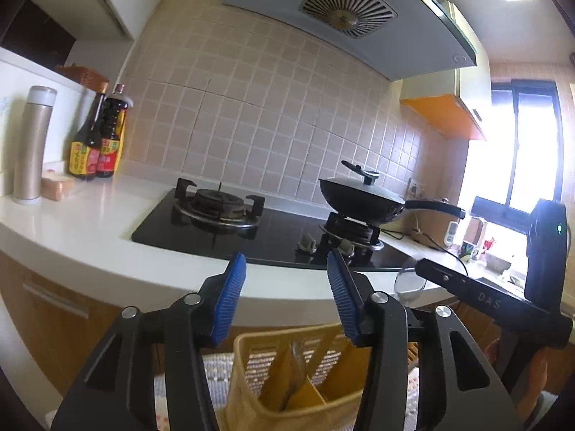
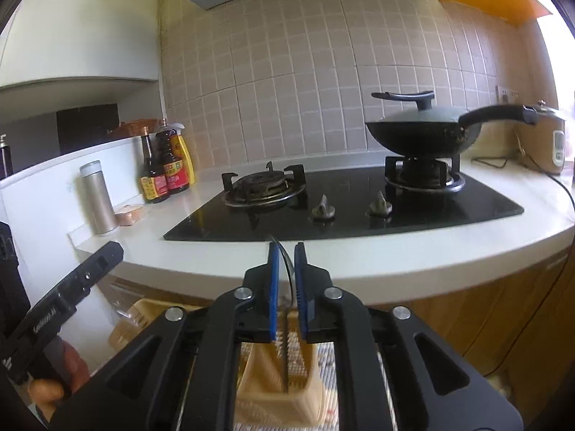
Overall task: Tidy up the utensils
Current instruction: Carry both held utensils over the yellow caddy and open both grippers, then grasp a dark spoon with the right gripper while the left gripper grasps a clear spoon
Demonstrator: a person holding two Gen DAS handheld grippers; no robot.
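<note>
A yellow slotted utensil basket (image 1: 248, 344) with inner dividers stands below the counter edge, on a woven mat. A metal utensil (image 1: 297, 355) stands in one of its compartments. My left gripper (image 1: 286, 283) hovers above the basket, open, with nothing between its blue pads. My right gripper (image 2: 286, 269) is over the same basket (image 2: 262, 377). Its jaws stand only slightly apart, with a thin dark utensil (image 2: 287, 323) between them. A sliver of light shows on each side of the utensil, and its lower end reaches into the basket.
A white counter (image 2: 395, 262) holds a black gas hob (image 2: 359, 197) with a lidded wok (image 2: 424, 133) on the right burner. Sauce bottles (image 2: 161, 168) and a metal flask (image 2: 99, 197) stand at the left, a rice cooker (image 2: 550, 143) at the right. A clear glass (image 1: 408, 283) sits near the edge.
</note>
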